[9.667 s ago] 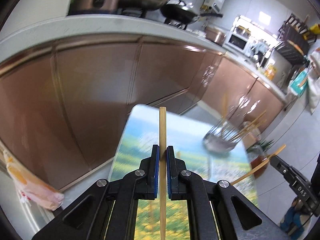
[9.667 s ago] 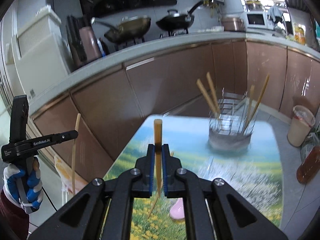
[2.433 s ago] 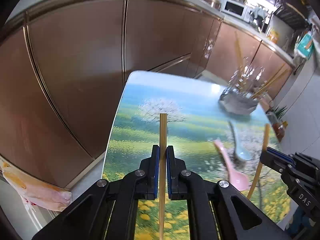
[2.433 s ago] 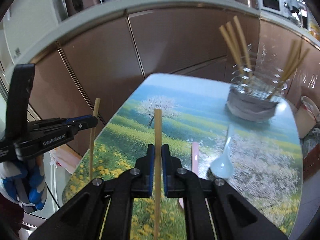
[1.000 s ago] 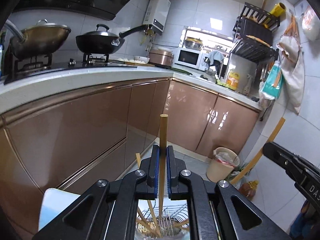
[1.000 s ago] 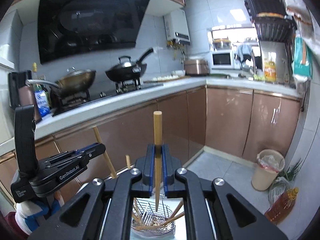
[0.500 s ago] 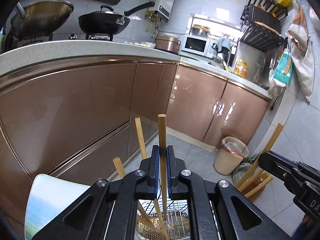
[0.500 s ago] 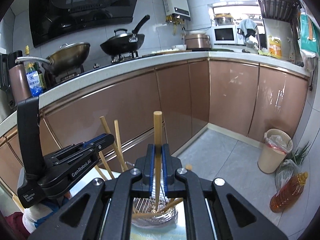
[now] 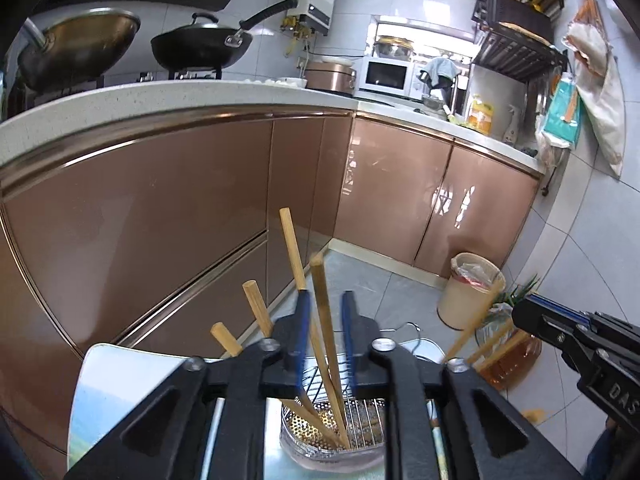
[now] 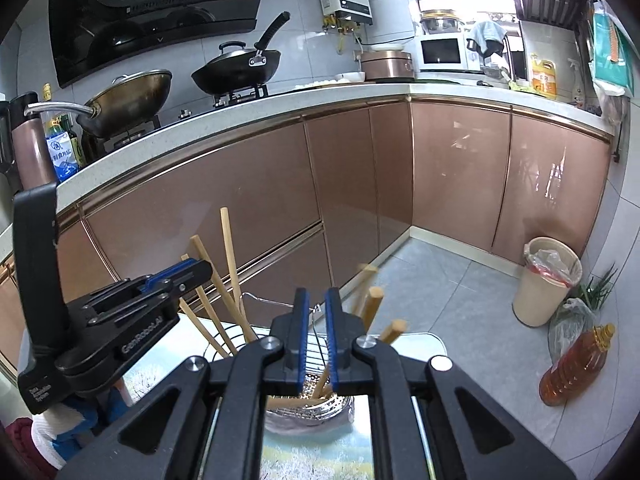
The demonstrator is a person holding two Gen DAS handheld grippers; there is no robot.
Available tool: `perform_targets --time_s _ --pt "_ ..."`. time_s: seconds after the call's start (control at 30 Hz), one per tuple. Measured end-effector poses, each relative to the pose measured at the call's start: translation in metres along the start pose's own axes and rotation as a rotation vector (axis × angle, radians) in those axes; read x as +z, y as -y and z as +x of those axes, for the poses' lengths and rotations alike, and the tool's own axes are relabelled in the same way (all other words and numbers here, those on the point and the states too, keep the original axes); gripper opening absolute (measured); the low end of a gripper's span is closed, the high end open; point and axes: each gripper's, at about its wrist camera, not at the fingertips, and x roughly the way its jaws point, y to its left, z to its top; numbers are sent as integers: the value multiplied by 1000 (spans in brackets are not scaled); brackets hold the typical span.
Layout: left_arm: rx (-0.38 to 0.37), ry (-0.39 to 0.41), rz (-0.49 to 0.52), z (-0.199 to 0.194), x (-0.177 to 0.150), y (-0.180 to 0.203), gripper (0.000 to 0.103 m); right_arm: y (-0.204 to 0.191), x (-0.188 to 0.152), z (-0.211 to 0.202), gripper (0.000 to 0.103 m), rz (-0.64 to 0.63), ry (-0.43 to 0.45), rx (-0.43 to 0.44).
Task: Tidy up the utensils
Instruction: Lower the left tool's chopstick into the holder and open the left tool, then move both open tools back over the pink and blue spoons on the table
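The left gripper [image 9: 323,330], its blue-padded jaws opening, has a slim bamboo chopstick [image 9: 326,332] loose between them, its tip down in the perforated steel utensil holder [image 9: 308,426]. The right gripper [image 10: 316,332] looks slightly parted and empty. Glossy copper cabinets [image 9: 168,196] stand beyond.

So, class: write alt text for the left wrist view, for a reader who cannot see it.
The left gripper, jaws opening, hangs over a metal utensil holder with a wooden chopstick loose between its pads, the lower end in the holder. More chopsticks lean inside; brown kitchen cabinets stand behind.
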Motion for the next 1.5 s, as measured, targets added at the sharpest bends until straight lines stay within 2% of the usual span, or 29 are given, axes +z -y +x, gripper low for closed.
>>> perform_targets --time_s 0.03,0.17,0.33,0.4,0.67,0.9,1.1,1.2,1.5 --pt "0 6 1 -4 1 0 28 0 1 -4 8 3 3 -2" --pt "-2 36 4 -35 7 -2 31 0 3 -25 10 12 27 -13" --pt "13 70 -1 -80 11 -10 46 -4 1 -65 13 17 69 -23" --pt "21 79 -1 -98 10 -14 49 -7 -2 -82 16 16 80 -25" --pt "61 98 -24 -174 -15 -38 60 -24 -29 -138 17 2 88 -32" --pt "95 98 -58 -228 -45 -57 68 -39 -69 -179 17 -2 81 -25" --pt "126 83 -73 -262 -73 -64 70 -51 -101 -205 18 -5 68 -15" --pt "144 102 -84 -279 -87 -66 71 -54 -116 -217 18 -11 68 -15" --pt "166 93 -126 -309 -114 -74 72 -58 -142 -243 18 -9 96 -26"
